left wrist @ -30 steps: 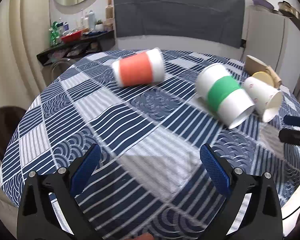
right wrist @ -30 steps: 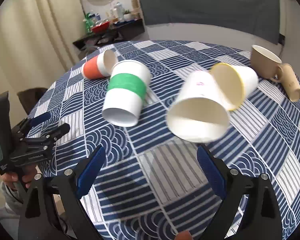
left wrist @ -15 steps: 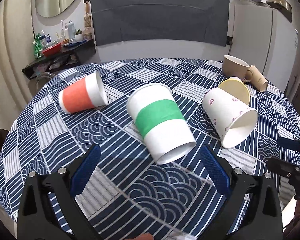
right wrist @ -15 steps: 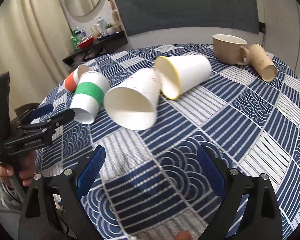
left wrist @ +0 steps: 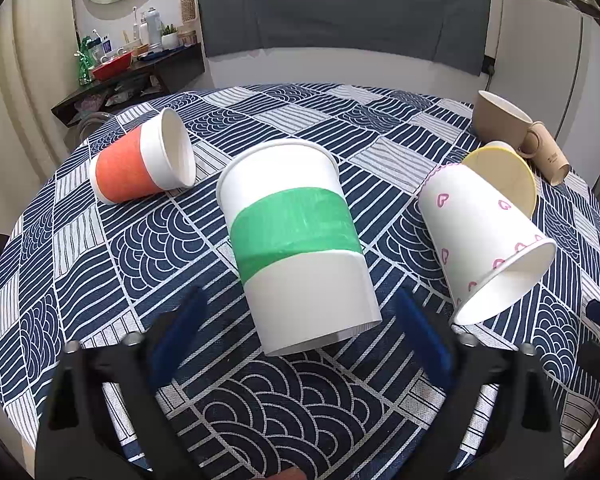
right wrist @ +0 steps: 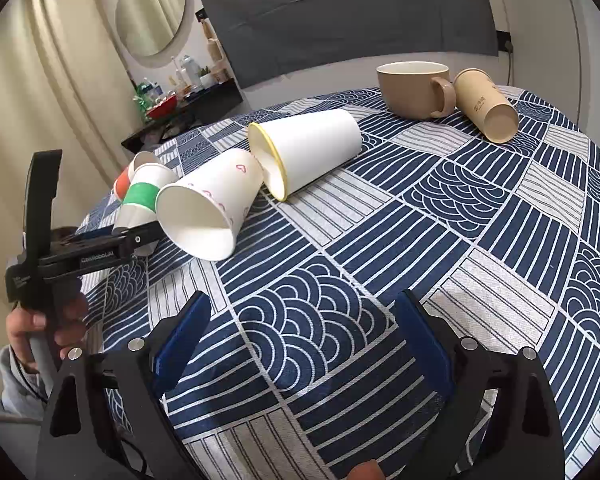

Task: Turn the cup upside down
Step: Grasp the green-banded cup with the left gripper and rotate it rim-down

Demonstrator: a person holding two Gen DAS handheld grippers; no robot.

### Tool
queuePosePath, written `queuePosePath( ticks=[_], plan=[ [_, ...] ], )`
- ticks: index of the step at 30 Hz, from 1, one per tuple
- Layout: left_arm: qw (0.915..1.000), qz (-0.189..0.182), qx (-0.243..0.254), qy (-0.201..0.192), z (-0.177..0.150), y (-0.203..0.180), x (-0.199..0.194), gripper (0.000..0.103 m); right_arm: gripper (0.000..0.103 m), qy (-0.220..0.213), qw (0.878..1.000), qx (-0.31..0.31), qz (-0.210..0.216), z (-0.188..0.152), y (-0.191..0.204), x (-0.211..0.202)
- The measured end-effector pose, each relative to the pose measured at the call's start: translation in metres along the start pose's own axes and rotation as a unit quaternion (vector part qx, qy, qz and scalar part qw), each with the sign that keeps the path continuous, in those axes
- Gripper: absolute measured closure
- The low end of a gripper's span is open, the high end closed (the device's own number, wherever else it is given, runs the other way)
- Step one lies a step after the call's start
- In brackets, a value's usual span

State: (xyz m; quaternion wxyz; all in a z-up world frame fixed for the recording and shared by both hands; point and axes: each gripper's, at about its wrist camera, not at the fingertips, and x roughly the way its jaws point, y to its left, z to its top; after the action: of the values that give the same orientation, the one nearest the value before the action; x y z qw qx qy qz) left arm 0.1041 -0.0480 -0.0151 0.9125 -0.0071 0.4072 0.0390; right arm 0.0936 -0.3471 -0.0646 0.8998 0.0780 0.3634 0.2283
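Note:
A white paper cup with a green band point(left wrist: 296, 240) lies on its side on the patterned tablecloth, mouth toward me, right in front of my open left gripper point(left wrist: 300, 332); its mouth end sits between the blue fingertips. The same cup shows in the right wrist view point(right wrist: 140, 200), partly behind the left gripper point(right wrist: 100, 248). My right gripper point(right wrist: 300, 340) is open and empty over bare cloth, well right of the cups.
Other cups lie on their sides: an orange-banded one point(left wrist: 140, 164), a heart-print one point(left wrist: 484, 236), a yellow-rimmed one point(right wrist: 308, 152), a tan paper one point(right wrist: 488, 104). A tan mug point(right wrist: 414, 88) stands upright at the back. The round table's edge point(left wrist: 4, 280) curves near left.
My left gripper has moved forward to the green-banded cup, which now fills the space between its fingers. My right gripper has swung right, away from the cups.

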Motion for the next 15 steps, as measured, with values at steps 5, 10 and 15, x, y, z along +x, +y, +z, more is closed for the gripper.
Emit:
queuePosePath(
  ticks=[5,10,15],
  plan=[
    [0.9999,-0.003,-0.003,0.013,0.001,0.003,0.005,0.041,0.014,0.004,1.0,0.0,0.001,-0.002,-0.001,0.004],
    [0.9999,-0.01,0.001,0.012,0.001,0.012,-0.005,0.042,0.014,0.006,1.0,-0.005,-0.007,-0.003,0.002,0.006],
    [0.9997,-0.006,0.014,0.017,0.003,0.023,-0.017,0.042,0.014,0.007,1.0,-0.006,-0.01,-0.003,0.003,0.008]
  ],
)
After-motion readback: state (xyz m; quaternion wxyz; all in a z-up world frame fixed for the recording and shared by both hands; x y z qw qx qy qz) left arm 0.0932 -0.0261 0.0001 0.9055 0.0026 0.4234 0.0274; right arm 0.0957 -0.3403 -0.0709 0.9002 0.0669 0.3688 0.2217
